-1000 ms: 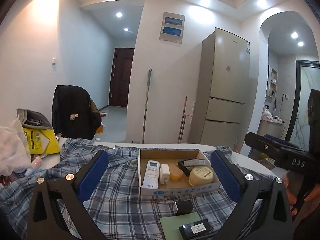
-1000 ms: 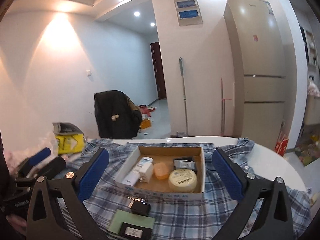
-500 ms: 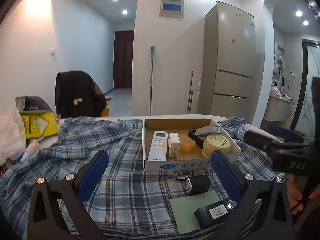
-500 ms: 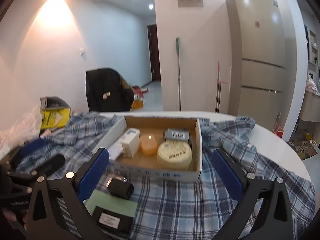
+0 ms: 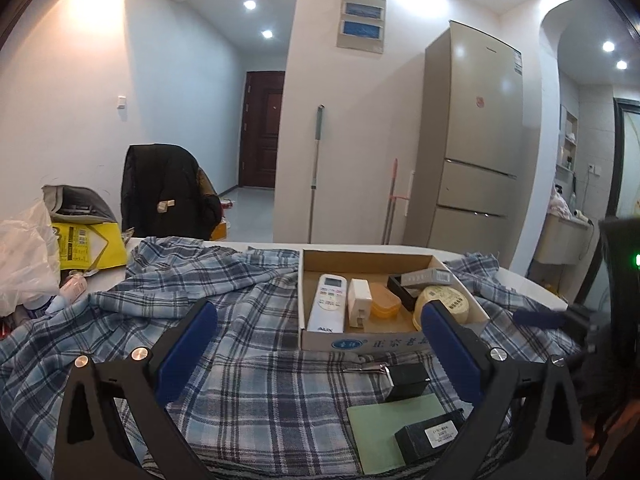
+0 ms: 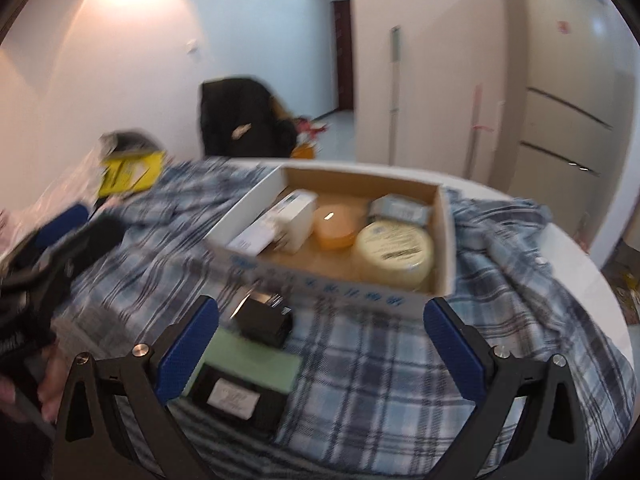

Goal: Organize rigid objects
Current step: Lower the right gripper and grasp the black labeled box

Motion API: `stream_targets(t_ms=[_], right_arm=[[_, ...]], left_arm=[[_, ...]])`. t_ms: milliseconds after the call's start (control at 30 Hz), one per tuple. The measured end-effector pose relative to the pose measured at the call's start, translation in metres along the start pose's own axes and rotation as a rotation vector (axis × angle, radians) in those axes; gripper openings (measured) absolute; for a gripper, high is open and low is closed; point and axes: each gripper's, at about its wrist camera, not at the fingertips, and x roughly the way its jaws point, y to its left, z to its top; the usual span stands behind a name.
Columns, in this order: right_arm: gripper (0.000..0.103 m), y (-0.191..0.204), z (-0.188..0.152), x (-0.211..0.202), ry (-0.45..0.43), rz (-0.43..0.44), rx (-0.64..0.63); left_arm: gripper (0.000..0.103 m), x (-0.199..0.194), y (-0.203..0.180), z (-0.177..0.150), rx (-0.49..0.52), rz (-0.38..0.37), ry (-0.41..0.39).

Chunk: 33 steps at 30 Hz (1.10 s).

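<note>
An open cardboard box (image 5: 360, 345) on the plaid cloth holds a white remote (image 5: 329, 304), a white plug (image 5: 359, 308), an orange case (image 5: 385, 305), a round yellow tin (image 5: 444, 300) and a black-and-grey pack (image 5: 426, 280). In front of it lie a black adapter (image 6: 264, 320), a green card (image 6: 248, 356) and a black labelled box (image 6: 236, 396). My left gripper (image 5: 318, 310) is open and empty, level with the box front. My right gripper (image 6: 322, 306) hovers over the loose items, jaws wide and closing, with nothing gripped.
A plaid shirt (image 5: 248, 320) covers the round white table (image 6: 580, 272). A yellow bag (image 5: 86, 240) and a plastic bag (image 5: 24, 256) sit at the left edge. Behind are a chair with a black jacket (image 5: 164, 188) and a fridge (image 5: 476, 140).
Both grippers have sunk toward the table. The right one tipped downward and came closer to the box and the loose items. Nothing was picked up.
</note>
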Motion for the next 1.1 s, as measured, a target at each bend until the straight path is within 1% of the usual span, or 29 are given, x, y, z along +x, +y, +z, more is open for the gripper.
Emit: stream_targets(t_ms=[33, 100, 167, 200, 233, 267, 433, 500, 533, 567, 667, 700, 767, 800, 867, 933, 1000, 1100], right_arm=[[0.096, 0.004, -0.002, 0.004, 0.029, 0.018, -0.015], [0.095, 0.012, -0.008, 0.015, 0.125, 0.051, -0.033], [0.088, 0.019, -0.017, 0.029, 0.227, 0.090, -0.021], [0.085, 0.021, -0.020, 0.034, 0.265, 0.109, -0.010], [0.084, 0.024, -0.024, 0.039, 0.302, 0.120, -0.001], [0.084, 0.025, -0.026, 0.041, 0.316, 0.128, 0.007], [0.084, 0.027, -0.032, 0.039, 0.314, 0.139, 0.018], [0.075, 0.028, -0.033, 0.037, 0.304, 0.129, 0.015], [0.068, 0.029, -0.032, 0.037, 0.303, 0.126, 0.009], [0.065, 0.030, -0.030, 0.037, 0.299, 0.122, 0.002], [0.047, 0.026, -0.027, 0.035, 0.281, 0.098, -0.009], [0.045, 0.024, -0.026, 0.035, 0.275, 0.082, -0.009], [0.045, 0.020, -0.025, 0.037, 0.282, 0.044, -0.013], [0.046, 0.017, -0.025, 0.040, 0.297, 0.038, -0.011], [0.060, 0.015, -0.027, 0.044, 0.329, 0.058, 0.003], [0.063, 0.016, -0.027, 0.043, 0.324, 0.086, 0.008], [0.064, 0.019, -0.027, 0.040, 0.311, 0.095, -0.001], [0.072, 0.023, -0.027, 0.037, 0.299, 0.116, -0.013]], left_arm=[[0.103, 0.000, 0.002, 0.000, -0.005, 0.004, 0.000], [0.103, 0.000, 0.003, 0.000, -0.010, 0.004, 0.000], [0.103, 0.000, 0.003, 0.000, -0.008, 0.004, -0.002], [0.103, 0.000, 0.003, 0.000, -0.005, 0.004, -0.004], [0.103, -0.001, 0.002, 0.000, -0.001, 0.004, -0.005], [0.103, -0.001, 0.001, 0.000, 0.004, 0.004, -0.007], [0.103, 0.001, -0.002, 0.000, 0.023, 0.003, -0.004], [0.103, 0.002, -0.001, 0.000, 0.021, 0.008, 0.002], [0.103, 0.003, -0.001, -0.001, 0.021, 0.011, 0.005], [0.103, 0.004, -0.001, -0.001, 0.020, 0.010, 0.007], [0.103, 0.004, 0.000, -0.002, 0.015, 0.011, 0.011], [0.103, 0.005, 0.001, -0.002, 0.013, 0.012, 0.012], [0.103, 0.005, 0.001, -0.002, 0.012, 0.012, 0.014], [0.103, 0.005, 0.001, -0.002, 0.013, 0.013, 0.013], [0.103, 0.004, 0.001, -0.002, 0.013, 0.013, 0.010], [0.103, 0.005, 0.001, -0.001, 0.013, 0.013, 0.011], [0.103, 0.005, 0.001, -0.002, 0.013, 0.013, 0.012], [0.103, 0.005, 0.001, -0.002, 0.012, 0.012, 0.011]])
